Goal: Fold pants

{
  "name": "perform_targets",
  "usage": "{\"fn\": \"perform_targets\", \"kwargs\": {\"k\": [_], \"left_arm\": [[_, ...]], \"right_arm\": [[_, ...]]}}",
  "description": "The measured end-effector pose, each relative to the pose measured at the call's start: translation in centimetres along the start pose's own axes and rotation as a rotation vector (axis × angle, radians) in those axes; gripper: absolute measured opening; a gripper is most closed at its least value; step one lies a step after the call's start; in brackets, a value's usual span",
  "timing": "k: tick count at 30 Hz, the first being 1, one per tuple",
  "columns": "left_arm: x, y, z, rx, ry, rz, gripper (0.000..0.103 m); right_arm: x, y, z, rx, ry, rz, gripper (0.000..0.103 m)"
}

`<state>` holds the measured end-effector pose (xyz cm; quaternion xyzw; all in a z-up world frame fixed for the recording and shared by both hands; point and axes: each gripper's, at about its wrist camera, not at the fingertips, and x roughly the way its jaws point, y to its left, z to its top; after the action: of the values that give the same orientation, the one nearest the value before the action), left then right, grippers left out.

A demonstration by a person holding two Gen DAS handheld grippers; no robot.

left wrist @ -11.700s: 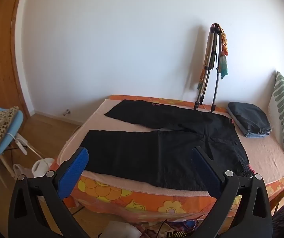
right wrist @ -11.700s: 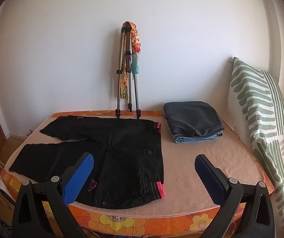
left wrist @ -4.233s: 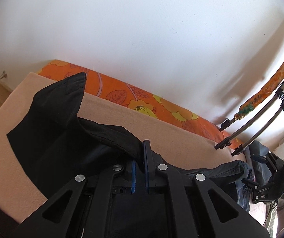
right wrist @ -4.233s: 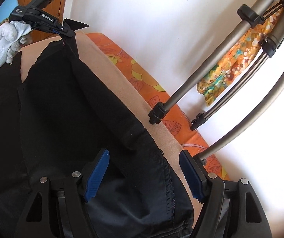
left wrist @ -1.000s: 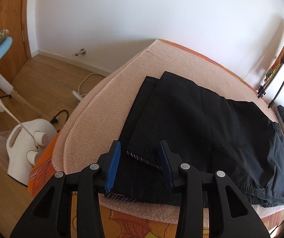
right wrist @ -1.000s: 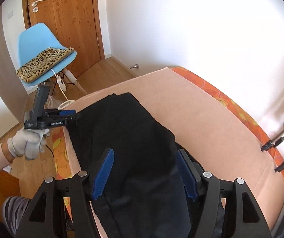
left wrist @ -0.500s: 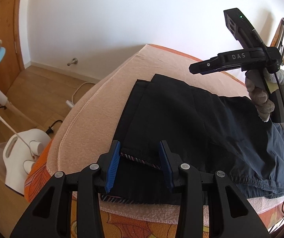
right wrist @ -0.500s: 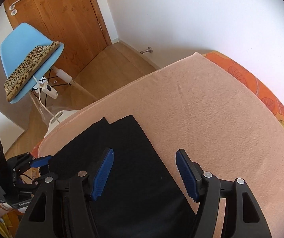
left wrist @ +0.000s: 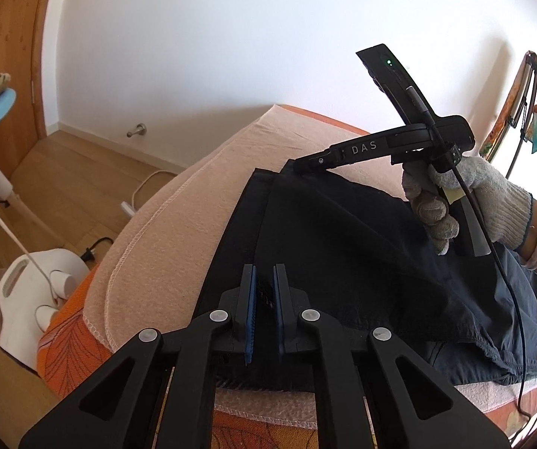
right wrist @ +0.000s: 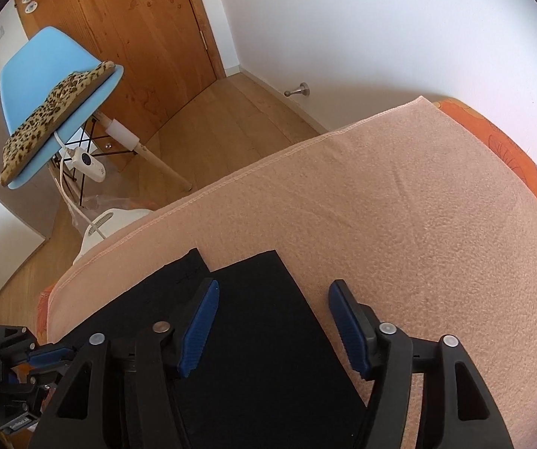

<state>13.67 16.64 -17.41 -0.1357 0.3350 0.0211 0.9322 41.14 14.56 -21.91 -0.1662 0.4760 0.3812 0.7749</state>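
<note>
The pants (left wrist: 343,262) are black and lie on the bed (left wrist: 178,232), which has a pink blanket (right wrist: 381,194) over it. One leg lies on top of the other, and the leg ends are near the end of the bed closest to the door (right wrist: 118,37). The left tongs (left wrist: 264,299) are pinched together on the hem at the near edge of the bed. The right tongs (right wrist: 272,321) are apart, over the far corner of the leg ends, with nothing between them. A gloved hand (left wrist: 455,194) holds the right tongs. On the floor beside the bed stand a blue chair (right wrist: 55,82) and a white machine (left wrist: 32,292).
</note>
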Motion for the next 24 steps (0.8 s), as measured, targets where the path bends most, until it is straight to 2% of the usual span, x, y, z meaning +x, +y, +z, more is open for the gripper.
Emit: {"fn": "perform_targets", "kwargs": {"k": [3, 5, 8, 12, 21, 24], "left_arm": [[-0.4, -0.2, -0.1, 0.026, -0.005, 0.003, 0.007], [-0.8, -0.1, -0.2, 0.027, -0.007, 0.002, 0.006], [-1.5, 0.4, -0.3, 0.007, -0.021, 0.002, 0.005], [-2.6, 0.7, -0.6, -0.009, -0.033, 0.004, 0.005], [-3.1, 2.8, -1.4, -0.04, 0.002, 0.054, 0.005], [-2.9, 2.9, -1.5, -0.015, 0.017, 0.066, 0.005]], "right_arm": [[-0.1, 0.6, 0.0, -0.031, 0.007, -0.016, 0.021], [-0.4, 0.8, 0.0, -0.053, 0.0, -0.036, 0.003], [-1.7, 0.7, 0.0, -0.032, -0.041, -0.002, 0.0], [-3.3, 1.8, 0.2, -0.066, -0.072, 0.023, 0.0], [-0.6, 4.6, 0.6, -0.132, -0.022, 0.009, 0.0], [0.4, 5.0, 0.4, -0.163, -0.003, -0.025, 0.0]]}}
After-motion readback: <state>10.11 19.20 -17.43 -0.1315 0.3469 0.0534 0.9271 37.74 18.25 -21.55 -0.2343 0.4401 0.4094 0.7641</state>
